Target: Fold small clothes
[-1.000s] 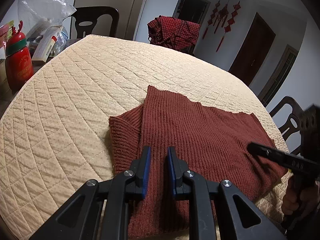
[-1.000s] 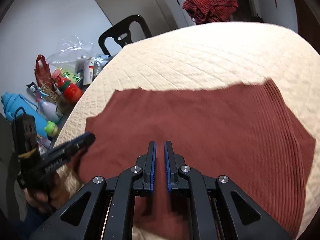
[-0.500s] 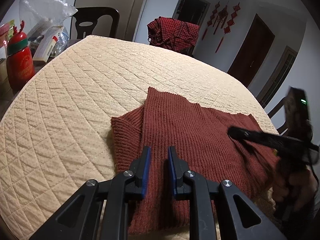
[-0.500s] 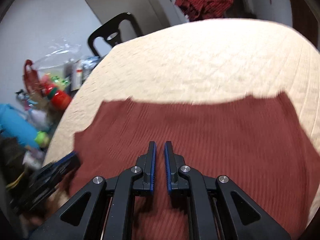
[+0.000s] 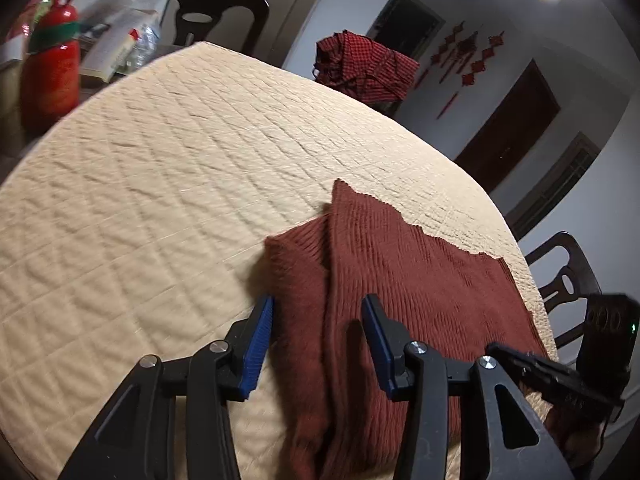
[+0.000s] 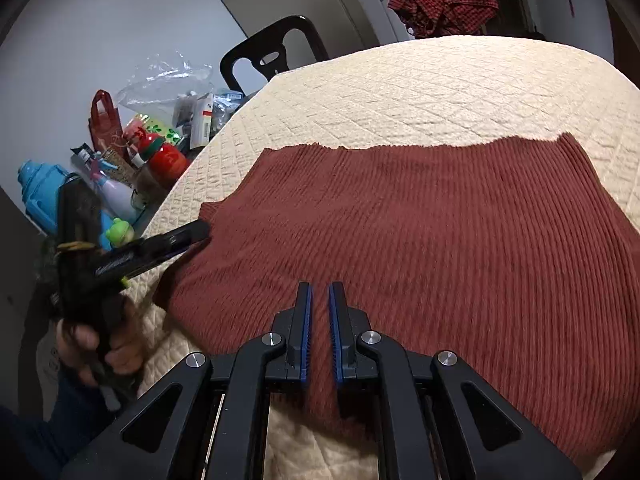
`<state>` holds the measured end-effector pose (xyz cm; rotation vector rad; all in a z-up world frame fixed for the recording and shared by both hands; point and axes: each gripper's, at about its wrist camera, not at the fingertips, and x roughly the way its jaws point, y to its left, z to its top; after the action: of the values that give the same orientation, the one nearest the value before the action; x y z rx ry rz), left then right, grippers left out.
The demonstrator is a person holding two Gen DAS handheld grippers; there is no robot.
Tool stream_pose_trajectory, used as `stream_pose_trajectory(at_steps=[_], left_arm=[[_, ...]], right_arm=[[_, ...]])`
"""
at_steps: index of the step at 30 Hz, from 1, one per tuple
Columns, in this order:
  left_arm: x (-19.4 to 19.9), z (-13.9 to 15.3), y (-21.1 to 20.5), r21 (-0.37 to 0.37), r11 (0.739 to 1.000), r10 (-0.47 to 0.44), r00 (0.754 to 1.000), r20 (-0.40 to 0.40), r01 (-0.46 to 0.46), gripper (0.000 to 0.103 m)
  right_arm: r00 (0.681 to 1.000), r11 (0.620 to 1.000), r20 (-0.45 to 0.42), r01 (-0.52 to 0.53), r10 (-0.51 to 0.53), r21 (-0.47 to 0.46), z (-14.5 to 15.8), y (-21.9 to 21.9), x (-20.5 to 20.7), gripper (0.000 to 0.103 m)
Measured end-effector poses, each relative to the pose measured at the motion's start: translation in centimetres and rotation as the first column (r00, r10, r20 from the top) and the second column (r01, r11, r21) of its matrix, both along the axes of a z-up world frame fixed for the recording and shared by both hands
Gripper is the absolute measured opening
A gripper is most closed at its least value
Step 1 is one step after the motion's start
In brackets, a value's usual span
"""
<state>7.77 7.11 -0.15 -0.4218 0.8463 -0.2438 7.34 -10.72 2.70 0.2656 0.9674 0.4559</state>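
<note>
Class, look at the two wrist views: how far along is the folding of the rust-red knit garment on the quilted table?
Done: the rust-red knit garment lies flat on the quilted table, one side flap already folded over.

In hand: the left claw has just been opening, jaws apart astride that folded edge, gripping nothing. The right claw is shut over the fabric, holding nothing.

Left: it seems further folds into a compact bundle.

The red bottle [image 5: 50,68] beyond the table edge is blurred.
</note>
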Motion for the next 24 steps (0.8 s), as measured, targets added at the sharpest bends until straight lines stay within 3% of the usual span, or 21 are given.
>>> stream_pose_trajectory(at_steps=[8,14,20,21,24], left_arm=[[-1.2,-0.2,-0.3,-0.029,1.0,0.0,1.0,-0.001,0.0,0.053],[-2.6,-0.2,-0.1,-0.093,0.996,0.005,1.0,-0.027,-0.008,0.053],[-1.7,-0.9,0.3,-0.204,0.979,-0.014,1.0,-0.023,0.009,0.053],[-1.6,-0.9,0.3,-0.205,0.979,-0.012,1.0,-0.021,0.007,0.049],[-1.3,-1.0,-0.3,-0.171,0.985,-0.016,1.0,-0.026,0.011,0.025]], right_arm=[[1.0,1.0,-0.002,0.003,-0.003,0.016,-0.1,0.0,0.0,0.008],[1.0,1.0,-0.001,-0.003,0.003,0.02,-0.2,-0.1,0.0,0.008],[1.0,0.999,-0.004,-0.003,0.003,0.032,-0.3,-0.2,0.0,0.008],[1.0,0.999,-0.005,0.0,0.001,0.036,-0.3,-0.2,0.0,0.008],[1.0,0.999,-0.007,0.005,-0.004,0.04,-0.4,-0.3,0.1,0.008]])
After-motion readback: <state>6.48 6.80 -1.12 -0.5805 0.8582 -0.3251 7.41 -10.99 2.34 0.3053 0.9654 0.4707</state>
